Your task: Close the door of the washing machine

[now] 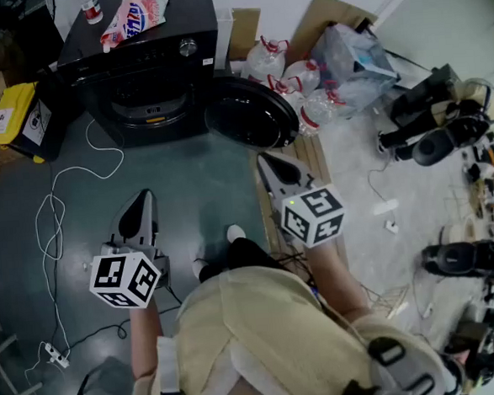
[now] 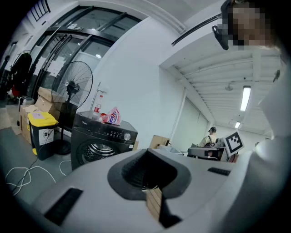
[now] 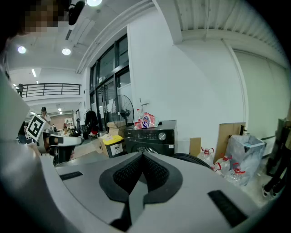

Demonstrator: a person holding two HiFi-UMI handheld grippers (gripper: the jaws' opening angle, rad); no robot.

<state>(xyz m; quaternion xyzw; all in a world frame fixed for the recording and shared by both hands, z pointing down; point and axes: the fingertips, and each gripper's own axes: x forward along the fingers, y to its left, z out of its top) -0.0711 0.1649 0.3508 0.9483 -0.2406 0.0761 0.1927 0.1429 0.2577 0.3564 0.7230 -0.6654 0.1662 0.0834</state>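
Head view: washing machine (image 1: 149,68) on the floor (image 1: 26,178) ahead, door (image 1: 249,112) swung wide to its right. Left gripper (image 1: 142,198) and right gripper (image 1: 266,162) well short, fingers (image 1: 281,175) pressed together, empty, probably for pushing, not gripping.

The black washing machine (image 1: 150,72) stands at the floor's far edge, its round door (image 1: 251,112) swung open to its right. Nearer, the left hand-held gripper (image 1: 143,201) and the right hand-held gripper (image 1: 267,164) point toward it, the right one close below the door.

One washing machine (image 1: 141,65), one yellow bin (image 1: 9,112), one fan (image 2: 72,86)
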